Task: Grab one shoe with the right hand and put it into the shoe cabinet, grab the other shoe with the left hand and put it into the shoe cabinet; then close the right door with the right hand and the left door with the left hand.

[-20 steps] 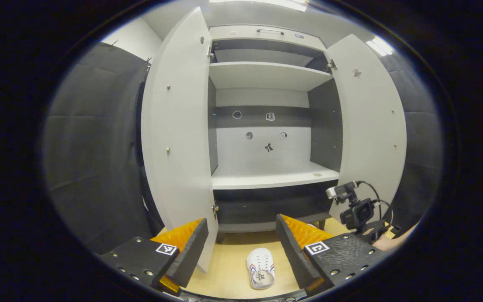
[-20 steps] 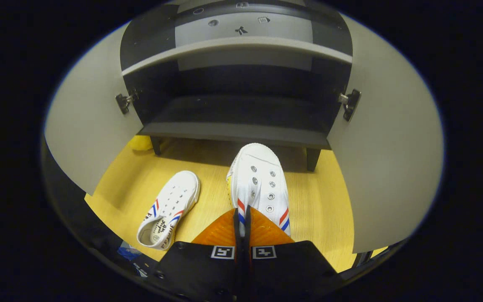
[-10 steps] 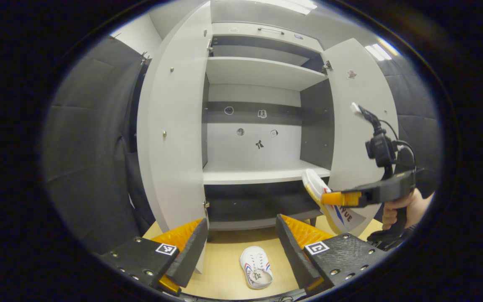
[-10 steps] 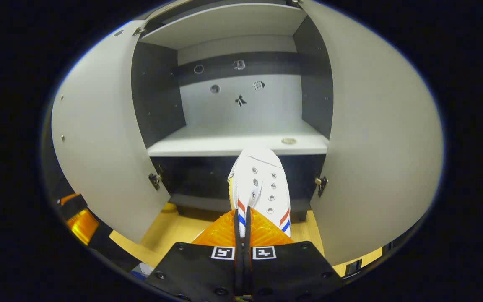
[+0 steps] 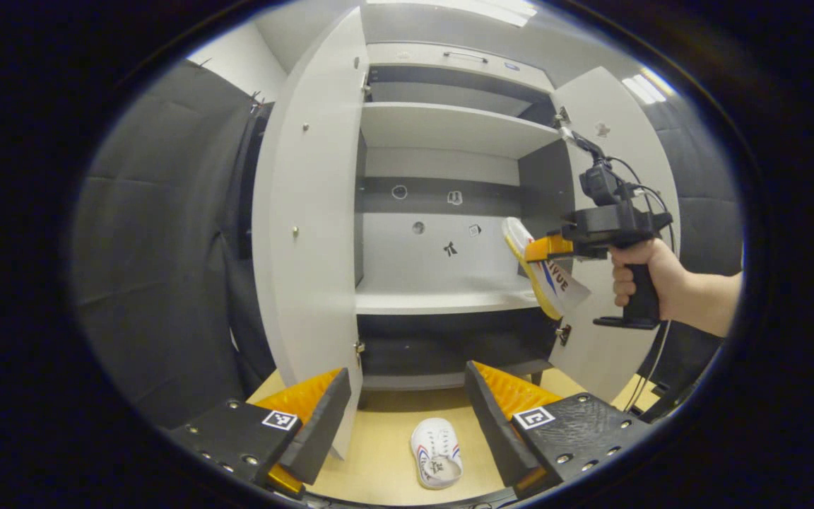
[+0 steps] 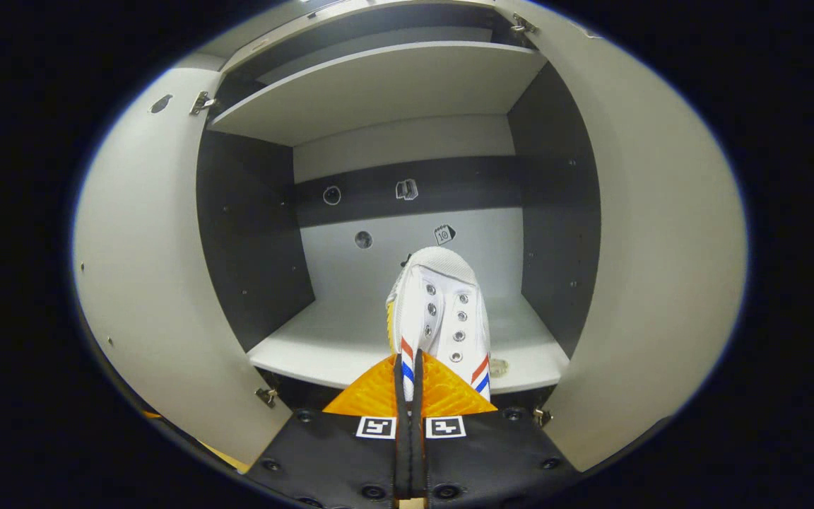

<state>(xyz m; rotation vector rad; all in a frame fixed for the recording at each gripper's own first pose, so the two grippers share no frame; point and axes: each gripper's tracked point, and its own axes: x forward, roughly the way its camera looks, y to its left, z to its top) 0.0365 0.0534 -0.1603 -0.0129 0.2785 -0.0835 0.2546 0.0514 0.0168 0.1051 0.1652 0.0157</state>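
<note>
Your right gripper [image 6: 408,385] is clamped on the heel end of a white canvas sneaker with red and blue side stripes [image 6: 439,311], both fingers pressed together on its collar, toe pointing away from you into the cabinet. In the left gripper view that same sneaker [image 5: 545,272] hangs in the air, sole toward the left and toe up, just in front of the middle compartment's right side, with your right hand [image 5: 644,272] wrapped on the handle behind it.

Your left gripper [image 5: 407,410] hangs low with its fingers spread wide and nothing between them. Beyond and below it, the second white striped sneaker [image 5: 437,461] lies on the pale wooden floor [image 5: 379,452], opening toward you, in front of the cabinet's base.

Farther off stands the tall grey shoe cabinet [image 5: 442,127], its left door [image 5: 308,233] and right door [image 5: 615,134] both swung wide. The light grey middle shelf [image 6: 336,339] lies just below the held sneaker's toe, with a small round disc [image 6: 497,367] on its front right edge. Small dark stickers [image 6: 407,189] dot the back panel.
</note>
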